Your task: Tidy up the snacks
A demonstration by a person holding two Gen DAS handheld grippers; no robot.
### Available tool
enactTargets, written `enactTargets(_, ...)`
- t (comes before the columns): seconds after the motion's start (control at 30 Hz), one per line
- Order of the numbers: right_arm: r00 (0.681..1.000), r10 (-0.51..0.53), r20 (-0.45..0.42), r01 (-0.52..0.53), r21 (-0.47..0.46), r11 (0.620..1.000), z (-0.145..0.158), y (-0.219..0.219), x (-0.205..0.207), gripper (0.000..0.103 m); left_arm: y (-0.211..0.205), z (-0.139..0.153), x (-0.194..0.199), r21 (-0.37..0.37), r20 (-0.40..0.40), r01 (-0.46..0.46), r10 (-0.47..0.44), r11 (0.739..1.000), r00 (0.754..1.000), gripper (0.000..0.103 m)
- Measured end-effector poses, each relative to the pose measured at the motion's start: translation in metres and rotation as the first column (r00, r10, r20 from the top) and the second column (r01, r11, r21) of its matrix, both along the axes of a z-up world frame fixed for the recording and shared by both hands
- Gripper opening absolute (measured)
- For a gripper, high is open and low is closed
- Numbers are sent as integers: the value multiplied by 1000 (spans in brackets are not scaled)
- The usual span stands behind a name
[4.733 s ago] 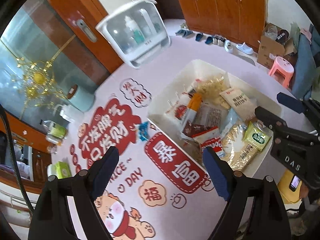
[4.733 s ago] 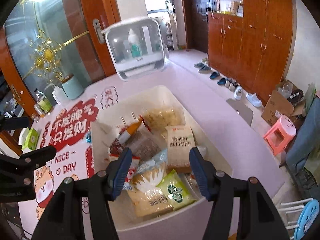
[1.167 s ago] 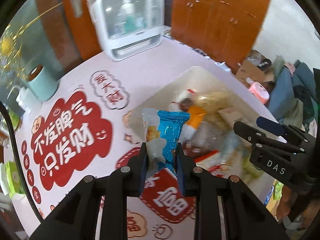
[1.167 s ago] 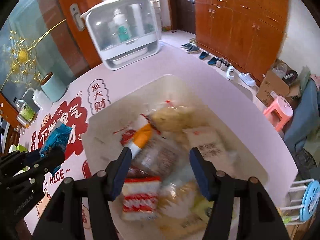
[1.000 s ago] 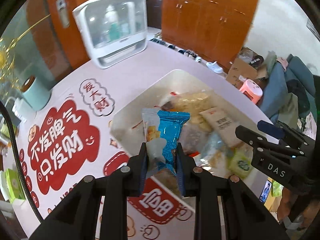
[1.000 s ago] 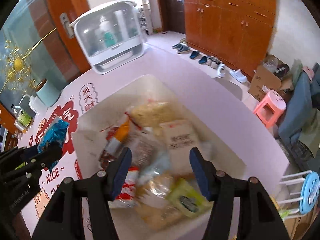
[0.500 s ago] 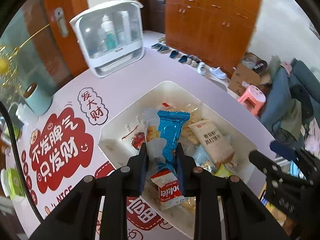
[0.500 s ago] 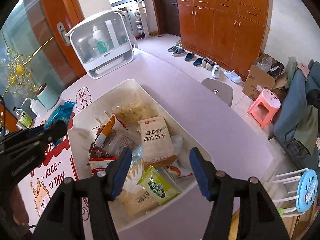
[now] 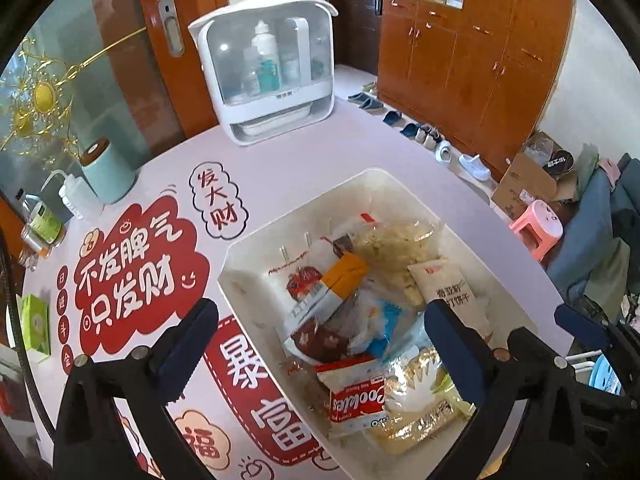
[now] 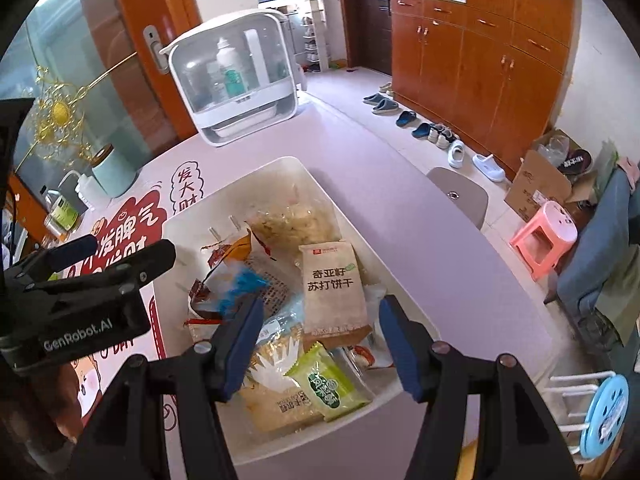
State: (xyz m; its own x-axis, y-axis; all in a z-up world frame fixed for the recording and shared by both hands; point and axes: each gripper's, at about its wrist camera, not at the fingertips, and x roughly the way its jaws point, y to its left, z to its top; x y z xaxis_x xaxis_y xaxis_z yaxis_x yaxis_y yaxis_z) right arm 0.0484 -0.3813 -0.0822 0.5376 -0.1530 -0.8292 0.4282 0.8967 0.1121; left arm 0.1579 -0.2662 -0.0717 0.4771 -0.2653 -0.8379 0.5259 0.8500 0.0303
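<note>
- The left gripper (image 9: 320,336), clamped on the blue snack packet (image 9: 384,326) half a second ago, now gapes wide and empty; the packet lies in the white bin (image 9: 394,178) among other snacks.
- The right gripper (image 10: 320,336) hovers over the bin, spread and empty.
- No loose snack shows on the tablecloth (image 9: 132,280); the task looks nearly done.

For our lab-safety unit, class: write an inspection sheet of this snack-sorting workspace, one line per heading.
Surface: pink table with red printed mat.
Job's things: white bin holds the snacks, with blue packet and soda cracker bag inside.
Clutter: white bottle organiser, teal canister, squeeze bottle.
Grippers: left gripper open, empty; right gripper open, empty.
Cables: black cable, left edge.
Surroundings: wooden cabinets, shoes, pink stool.
</note>
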Motion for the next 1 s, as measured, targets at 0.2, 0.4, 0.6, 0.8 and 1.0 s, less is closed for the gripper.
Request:
enactTargets(0.2,998,63,-2,-63,-14,998,1,6,5,61,10,-1,-7,44,11,-63,62,997,998,102)
enactTargets(0.4,993,120,0,-120,-32,992,5,16,7,61,37,5,-19,20,3,-151,151,988,988,102)
enactTargets(0.6,984,176,12,-175,-47,983,12,33,3,61,64,14,-39,26,39,-211,210,977,977,102)
enactTargets(0.8,978,208,34,-206,-59,977,21,56,-10,61,101,24,-66,22,64,-274,272,961,960,102)
enactTargets(1.0,968,241,74,-236,-71,969,39,94,-44,61,153,42,-117,-5,103,-336,334,942,937,102)
